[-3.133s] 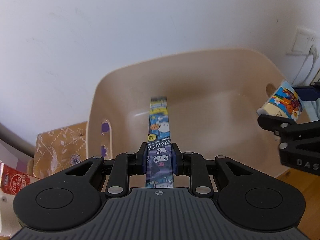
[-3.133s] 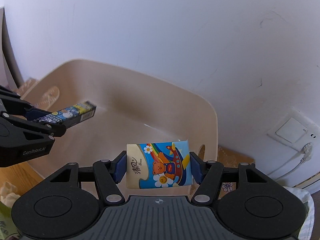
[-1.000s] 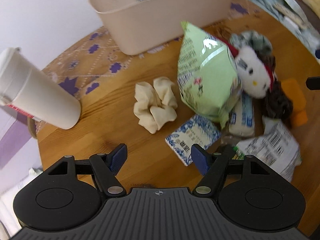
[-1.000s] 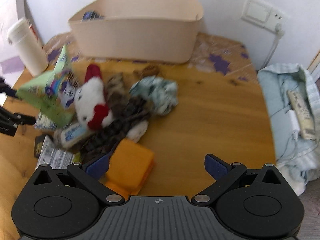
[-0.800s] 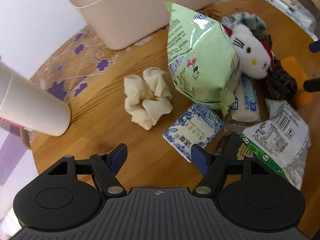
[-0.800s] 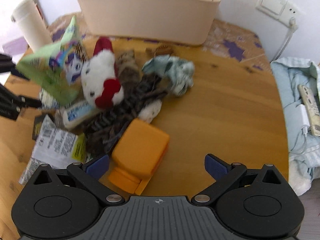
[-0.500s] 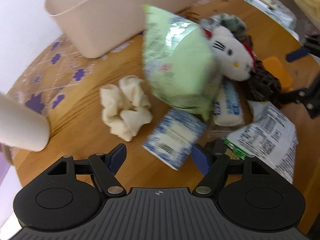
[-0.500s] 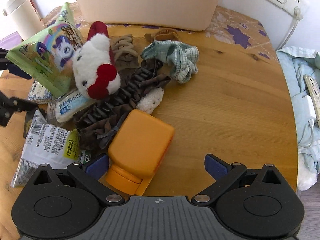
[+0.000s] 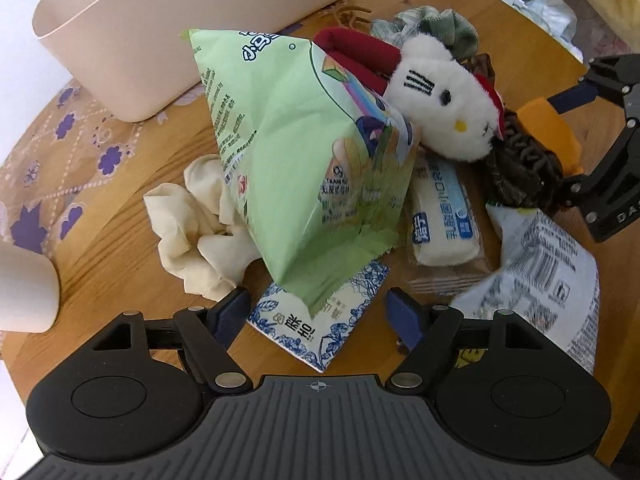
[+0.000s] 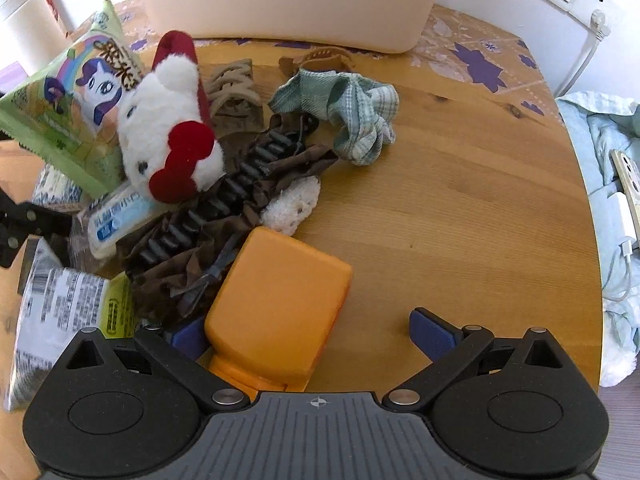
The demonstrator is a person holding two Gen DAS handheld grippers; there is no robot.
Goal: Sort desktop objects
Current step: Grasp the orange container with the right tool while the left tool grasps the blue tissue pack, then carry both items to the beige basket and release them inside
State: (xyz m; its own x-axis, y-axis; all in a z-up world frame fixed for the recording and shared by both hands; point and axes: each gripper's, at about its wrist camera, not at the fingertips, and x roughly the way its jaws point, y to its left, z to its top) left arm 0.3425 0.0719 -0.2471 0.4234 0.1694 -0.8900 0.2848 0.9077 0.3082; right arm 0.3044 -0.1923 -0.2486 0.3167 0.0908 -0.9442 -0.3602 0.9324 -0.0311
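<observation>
My left gripper [image 9: 318, 314] is open, its jaws astride the near corner of a blue-and-white tissue pack [image 9: 320, 320] that lies under a green snack bag [image 9: 296, 152]. My right gripper [image 10: 312, 334] is open around an orange box [image 10: 276, 304] on the wooden table; it also shows in the left wrist view [image 9: 592, 136]. A white plush cat with a red bow [image 10: 172, 136], a dark brown hair clip [image 10: 224, 224], a checked green cloth [image 10: 344, 108], a cream scrunchie [image 9: 196, 220] and a white wrapped bun [image 9: 444, 212] lie in a heap. The beige bin [image 9: 168, 28] stands behind.
A white barcode packet [image 9: 544, 280] lies at the left gripper's right. A white cup [image 10: 24, 20] stands at the far left. A patterned mat [image 10: 480, 56] lies under the bin. A wall socket with a cable [image 10: 596, 28] and light blue cloth with a phone [image 10: 616, 184] sit right.
Both grippers let go of their items into the bin, opened and came down to the table. The left closed in on the tissue pack, the right on the orange box.
</observation>
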